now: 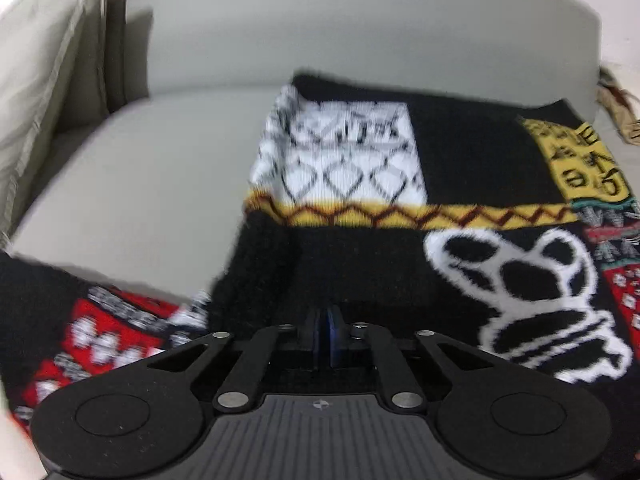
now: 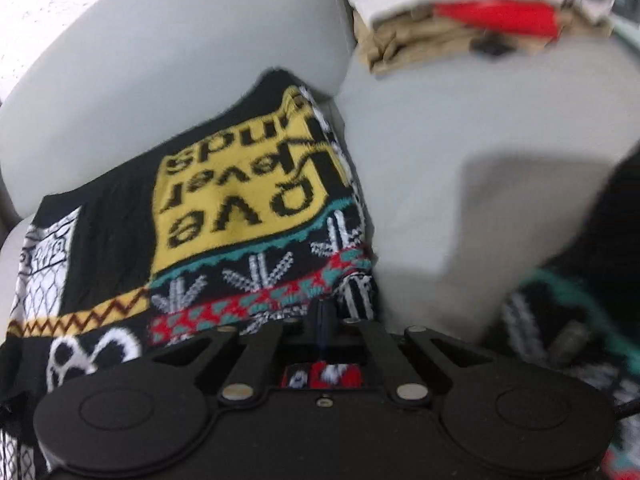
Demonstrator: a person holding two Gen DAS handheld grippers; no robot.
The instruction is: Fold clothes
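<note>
On the grey sofa, the patterned knit sweater lies spread over the seat cushion, its body flat ahead of me, one sleeve trailing off to my left and another part bunched at far right in the right view.

My left claw has its jaws closed together on the black near edge of the sweater. My right claw is closed too, pinching the red-and-teal patterned edge; a bit of red knit shows pulled through behind the jaws.

Handling, my read: thick jacquard knit, soft and floppy, some weight to it, stretchy, not slippery. It'll sag and drag between grips, so hold near the hem corners or side seams, and lift both sides together. Pinching a single layer risks stretching it.

Writing: the yellow patch reads upside down from the right view, something like "love never ends", partly blurred. Left view shows the same patch, illegible. No brand tag visible.

A stack of folded clothes sits further back on the right.
</note>
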